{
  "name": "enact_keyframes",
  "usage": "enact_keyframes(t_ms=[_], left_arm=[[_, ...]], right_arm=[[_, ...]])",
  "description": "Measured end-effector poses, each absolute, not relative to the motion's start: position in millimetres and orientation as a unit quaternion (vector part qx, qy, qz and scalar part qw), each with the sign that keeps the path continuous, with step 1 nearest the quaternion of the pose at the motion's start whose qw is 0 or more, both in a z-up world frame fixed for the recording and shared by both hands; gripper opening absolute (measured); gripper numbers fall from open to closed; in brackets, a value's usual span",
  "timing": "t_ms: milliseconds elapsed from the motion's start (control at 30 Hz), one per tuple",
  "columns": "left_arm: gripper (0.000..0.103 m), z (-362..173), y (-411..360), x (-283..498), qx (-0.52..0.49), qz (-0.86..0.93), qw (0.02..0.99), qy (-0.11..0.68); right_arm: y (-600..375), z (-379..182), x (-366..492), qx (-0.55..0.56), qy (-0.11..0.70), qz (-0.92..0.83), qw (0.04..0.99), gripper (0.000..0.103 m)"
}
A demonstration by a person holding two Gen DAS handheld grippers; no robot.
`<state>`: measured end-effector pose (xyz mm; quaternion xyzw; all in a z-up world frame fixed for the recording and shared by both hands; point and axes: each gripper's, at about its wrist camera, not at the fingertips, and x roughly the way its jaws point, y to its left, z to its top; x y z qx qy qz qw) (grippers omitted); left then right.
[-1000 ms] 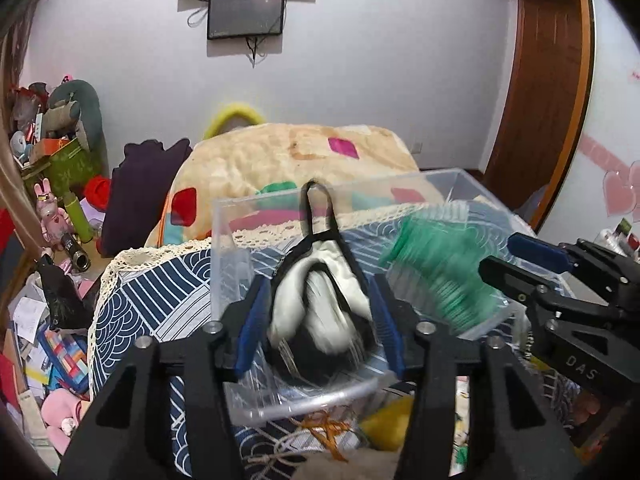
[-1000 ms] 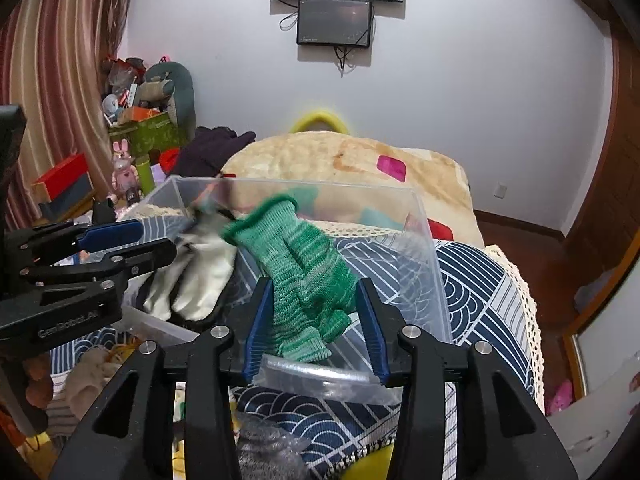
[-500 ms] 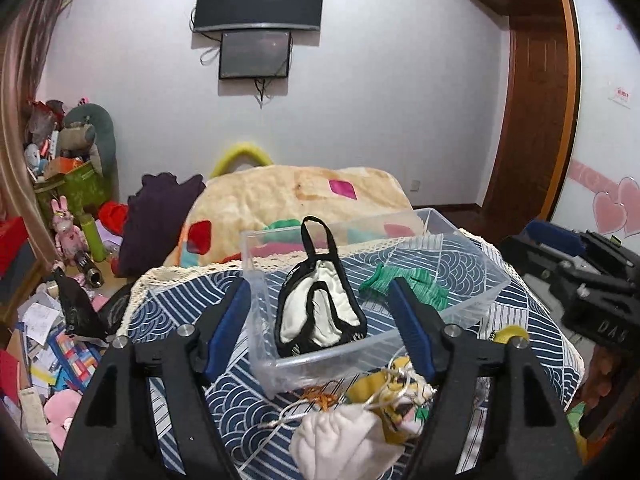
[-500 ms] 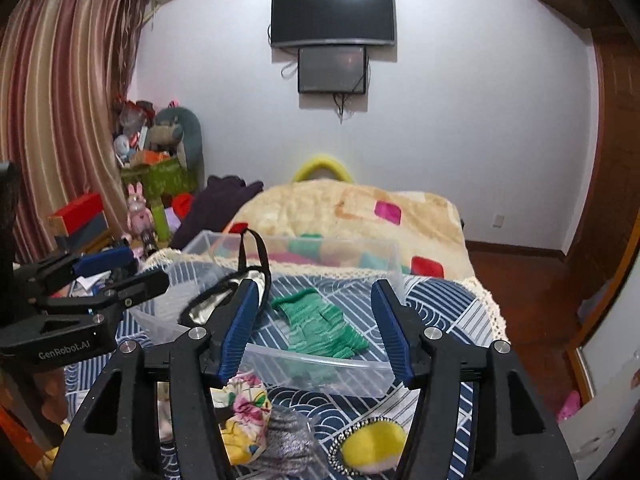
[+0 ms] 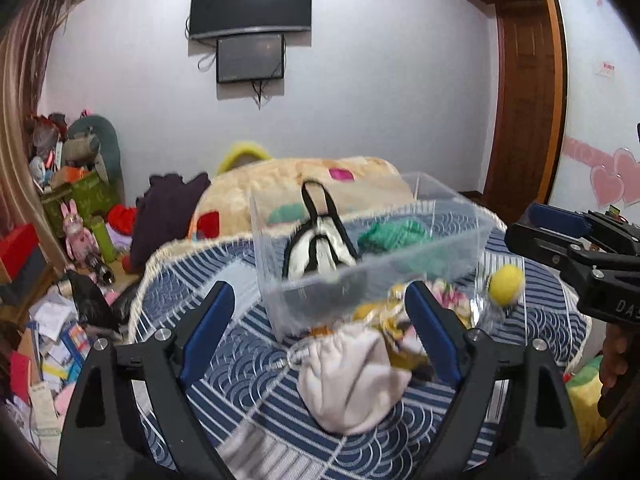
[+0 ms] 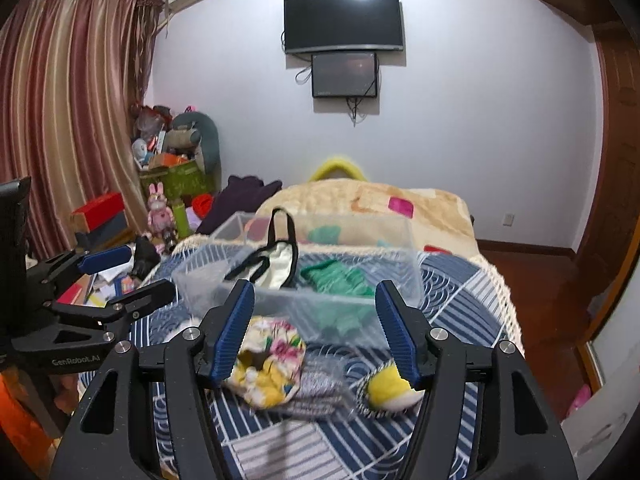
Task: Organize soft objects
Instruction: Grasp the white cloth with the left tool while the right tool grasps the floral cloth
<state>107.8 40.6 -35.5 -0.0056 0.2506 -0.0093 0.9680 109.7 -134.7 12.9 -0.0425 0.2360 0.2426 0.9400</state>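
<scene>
While open, left tool (image 5: pixel 316 332) above white pouch (image 5: pixel 352 380)

White lettering "GenRobot.AI" was read on the black body of the left claw (image 6: pixel 120 280), as seen from the right wrist view. The letters "DAS" were legible on the right claw (image 5: pixel 568 240); the remainder was cut off.

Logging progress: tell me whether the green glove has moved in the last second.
Yes. The green glove, earlier in the right gripper at the bin's near rim, now lies down inside it.
</scene>
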Motion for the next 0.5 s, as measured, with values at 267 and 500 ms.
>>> enact_keyframes(t_ms=[267, 500], left_arm=[[0.088, -82.1, 39.1, 109.5, -0.025, -0.015, 0.951, 0.307], [0.088, -107.9, 35.7, 112.9, -0.044, -0.022, 0.943, 0.329]], right_arm=[[-121.6, -14.6, 105.9, -0.056, 0.271, 0.258, 0.926, 0.060], [-104.4, -42.3, 107.9, -0.060, 0.312, 0.281, 0.906, 0.060]])
